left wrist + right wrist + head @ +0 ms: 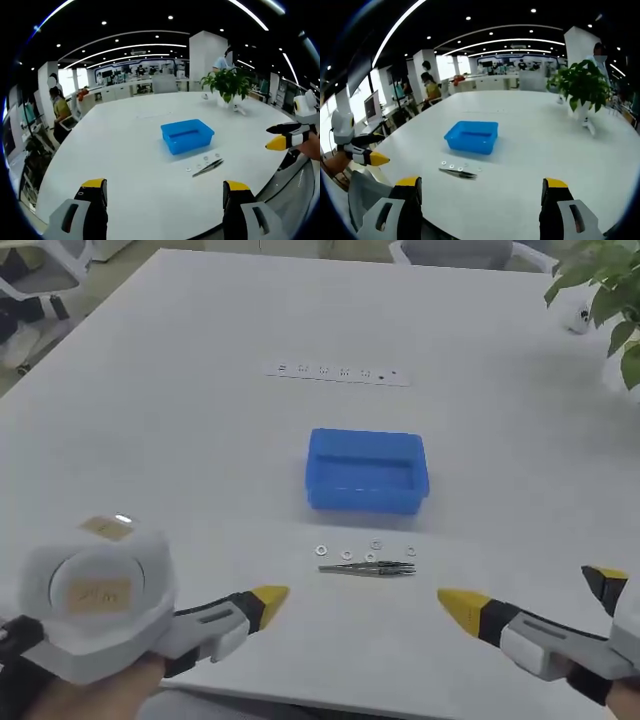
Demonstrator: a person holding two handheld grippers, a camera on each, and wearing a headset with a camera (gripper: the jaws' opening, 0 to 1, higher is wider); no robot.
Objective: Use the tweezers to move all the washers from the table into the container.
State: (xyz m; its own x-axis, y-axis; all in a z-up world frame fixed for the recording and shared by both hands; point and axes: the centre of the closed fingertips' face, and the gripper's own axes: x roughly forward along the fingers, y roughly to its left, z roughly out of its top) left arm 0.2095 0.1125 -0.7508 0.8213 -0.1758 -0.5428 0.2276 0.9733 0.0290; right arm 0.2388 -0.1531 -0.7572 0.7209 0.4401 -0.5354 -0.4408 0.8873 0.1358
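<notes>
A blue container (367,472) stands at mid-table. Just in front of it lie several small washers (347,555) in a loose row, and thin metal tweezers (368,568) lie flat right below them. My left gripper (165,185) is open near the table's front edge, its yellow fingertip (268,597) left of the tweezers. My right gripper (530,592) is open too, to the right of the tweezers. Neither holds anything. The left gripper view has the tweezers (207,167) and container (187,135) ahead. The right gripper view has the tweezers (457,172) beside the washers (451,165).
A socket strip (340,372) is set into the white table (150,420) behind the container. A potted plant (600,290) stands at the far right corner, with office chairs beyond the table. The table's front edge runs just under both grippers.
</notes>
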